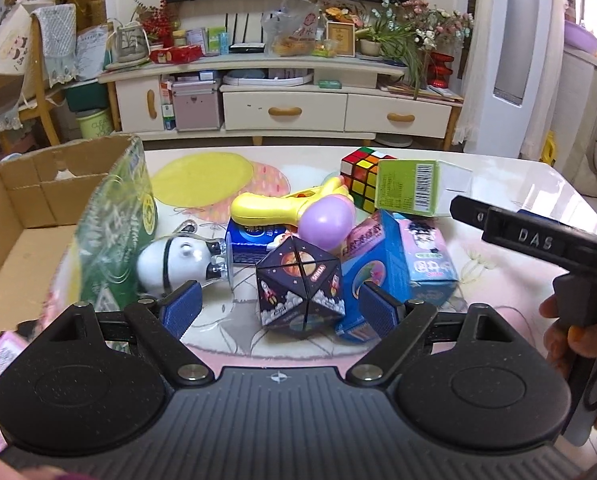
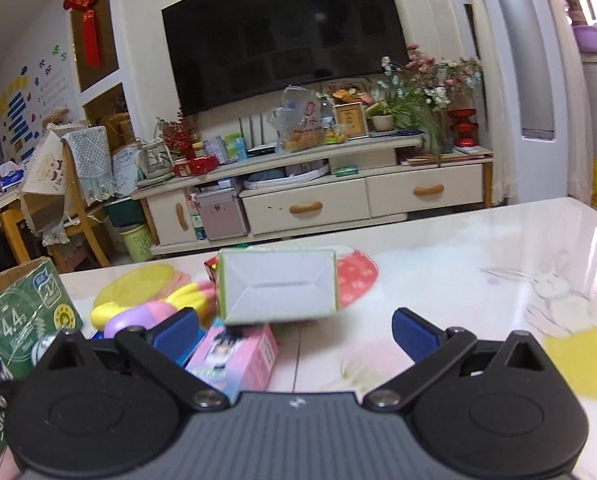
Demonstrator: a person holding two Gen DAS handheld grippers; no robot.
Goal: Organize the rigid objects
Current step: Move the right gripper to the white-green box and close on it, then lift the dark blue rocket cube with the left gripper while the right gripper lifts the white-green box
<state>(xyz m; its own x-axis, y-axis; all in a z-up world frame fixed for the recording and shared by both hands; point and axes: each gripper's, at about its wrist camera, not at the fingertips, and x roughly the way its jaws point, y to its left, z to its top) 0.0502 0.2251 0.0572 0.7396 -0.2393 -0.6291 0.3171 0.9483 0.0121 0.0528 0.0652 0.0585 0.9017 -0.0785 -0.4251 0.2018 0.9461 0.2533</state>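
A pile of toys and cartons lies on the table. My left gripper is open, its blue pads on either side of a dark space-print folding cube. Behind it lie a white astronaut toy, a dark blue carton, a yellow and purple rattle, a Rubik's cube, a green carton and a blue and pink carton. My right gripper is open and empty, low over the table, with the green carton's white end just ahead and the pink carton at its left finger.
An open cardboard box with a green printed side stands at the left; it also shows in the right wrist view. The right gripper's body reaches in from the right. The table has bare room to the right.
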